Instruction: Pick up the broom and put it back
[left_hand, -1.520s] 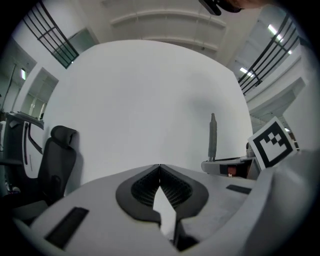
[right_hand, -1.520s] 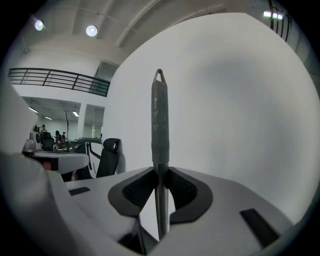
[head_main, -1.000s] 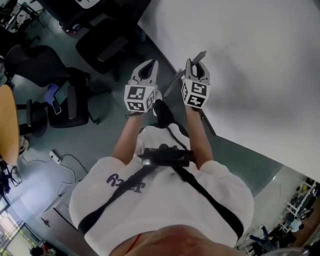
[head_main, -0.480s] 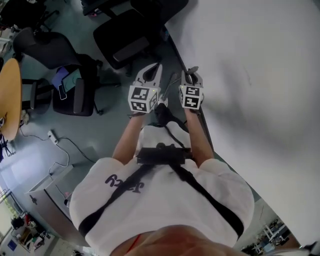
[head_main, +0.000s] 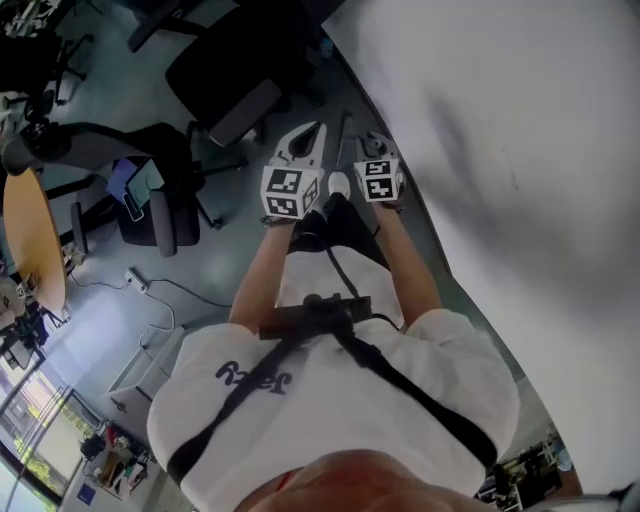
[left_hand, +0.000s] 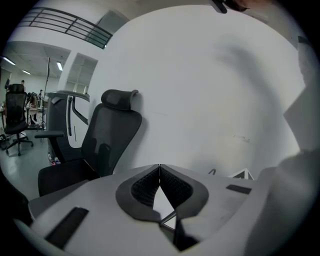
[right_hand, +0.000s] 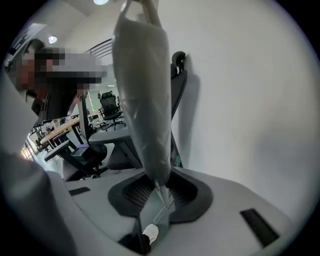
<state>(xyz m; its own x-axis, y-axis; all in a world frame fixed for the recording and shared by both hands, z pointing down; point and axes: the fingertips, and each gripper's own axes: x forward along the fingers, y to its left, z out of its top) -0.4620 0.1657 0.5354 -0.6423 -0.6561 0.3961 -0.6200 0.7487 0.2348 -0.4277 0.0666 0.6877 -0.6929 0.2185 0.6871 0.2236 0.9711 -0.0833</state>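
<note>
**Inspector:** Which step is in hand?

**Assessor:** The carry back is judged to be under way. The broom is held in the right gripper. Its fingers are closed on the pale handle, which rises from between them. The brush head is not seen. The left gripper is empty, its fingers brought together at the tips.

**Inspector:** Where is the broom, and what is called for next?

**Assessor:** It is carried close beside the white wall, above the floor, with a black office chair near. It is judged that the broom should be lowered to the floor at the wall's foot and leaned until steady. Only then should the fingers be opened, since a handle set too upright could slide.
</note>
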